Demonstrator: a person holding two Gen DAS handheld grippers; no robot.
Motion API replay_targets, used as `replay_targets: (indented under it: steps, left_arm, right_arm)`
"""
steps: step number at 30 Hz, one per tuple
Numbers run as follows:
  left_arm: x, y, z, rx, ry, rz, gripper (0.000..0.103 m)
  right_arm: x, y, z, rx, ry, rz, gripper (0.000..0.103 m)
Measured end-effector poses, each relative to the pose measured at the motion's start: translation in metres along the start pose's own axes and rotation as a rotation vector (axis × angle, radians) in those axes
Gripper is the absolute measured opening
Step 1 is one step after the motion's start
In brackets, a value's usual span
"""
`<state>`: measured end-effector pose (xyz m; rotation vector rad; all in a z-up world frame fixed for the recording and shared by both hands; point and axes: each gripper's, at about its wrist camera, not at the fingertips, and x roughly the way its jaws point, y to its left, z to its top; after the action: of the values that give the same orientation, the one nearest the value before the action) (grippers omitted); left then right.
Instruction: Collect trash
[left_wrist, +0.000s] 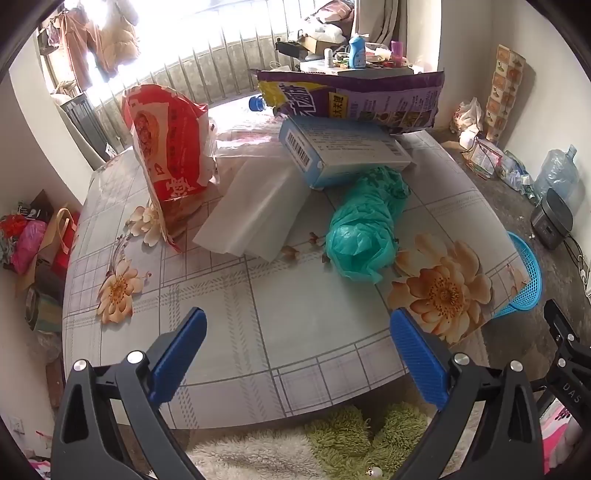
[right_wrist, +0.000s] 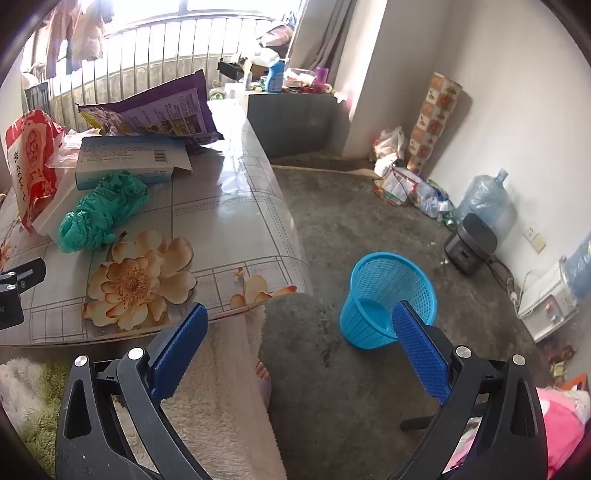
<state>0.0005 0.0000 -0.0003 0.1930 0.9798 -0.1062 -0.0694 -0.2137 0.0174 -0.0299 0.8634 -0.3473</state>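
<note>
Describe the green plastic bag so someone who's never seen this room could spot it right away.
Start at the table with the flowered cloth, where the trash is piled. In front of the light blue box, nearest the big printed flower, lies the green plastic bag. It is the only soft, crumpled teal bundle there; the red bag stands upright, and the white sheet beside it lies flat.

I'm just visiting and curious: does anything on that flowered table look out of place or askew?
Yes. The light blue carton lies tilted, one end propped on the crumpled teal plastic bag, with the purple snack bag slumped behind it. The blue mesh wastebasket on the floor looks empty.
</note>
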Motion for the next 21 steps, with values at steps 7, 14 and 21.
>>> replay_targets:
  steps: [7, 14, 21]
  left_arm:
    - [0.0006, 0.0028, -0.001, -0.008, -0.008, -0.004, 0.097]
    - [-0.0011, 0.004, -0.0006, -0.014, -0.008, -0.005, 0.097]
    - [0.0001, 0.0058, -0.0009, -0.02, -0.005, -0.004, 0.097]
  right_arm:
    - [-0.0007, 0.0017, -0.002, 0.003, -0.003, 0.003, 0.095]
    - [0.0006, -0.0005, -0.0032, 0.001, -0.001, 0.001, 0.095]
    - [0.0004, -0.0029, -0.0022, -0.001, -0.005, -0.001, 0.095]
